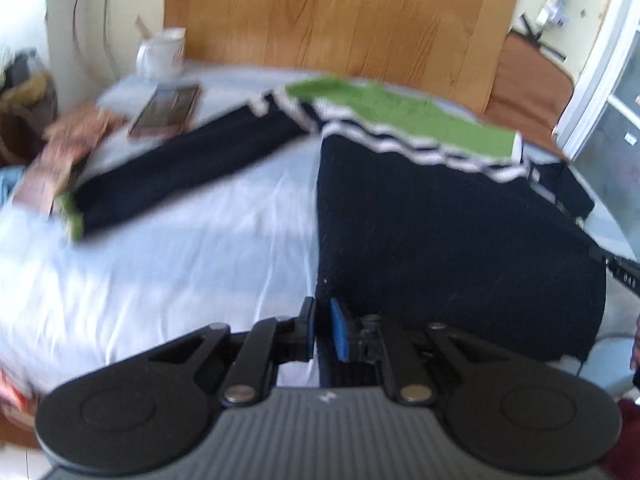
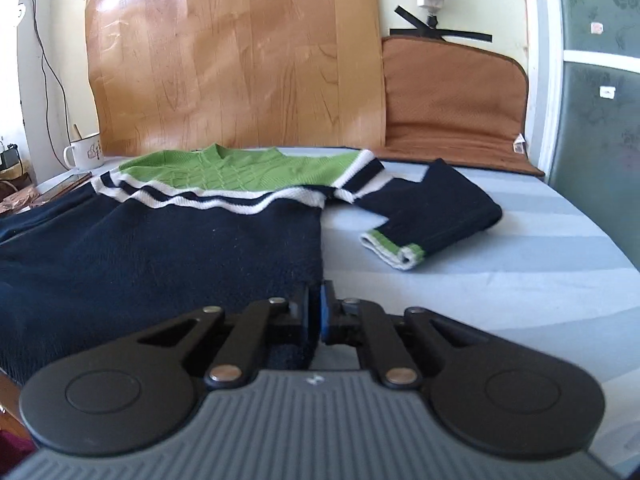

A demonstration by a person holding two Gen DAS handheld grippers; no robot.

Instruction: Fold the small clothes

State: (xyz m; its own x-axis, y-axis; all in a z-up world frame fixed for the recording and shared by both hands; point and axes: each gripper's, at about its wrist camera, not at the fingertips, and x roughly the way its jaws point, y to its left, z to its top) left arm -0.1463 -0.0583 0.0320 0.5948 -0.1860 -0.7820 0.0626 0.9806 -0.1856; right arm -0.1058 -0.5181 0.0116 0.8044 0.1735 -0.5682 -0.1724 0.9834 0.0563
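Observation:
A small navy sweater with a green yoke and white stripes lies flat on the pale blue sheet. Its left sleeve stretches out to the left. My left gripper is shut on the sweater's bottom left hem corner. In the right wrist view the sweater fills the left, and its right sleeve lies bent with a green cuff. My right gripper is shut on the bottom right hem corner.
A white mug and a phone sit at the bed's far left, with clutter beside them. A wooden board and a brown cushion stand at the back. A cabinet is at right.

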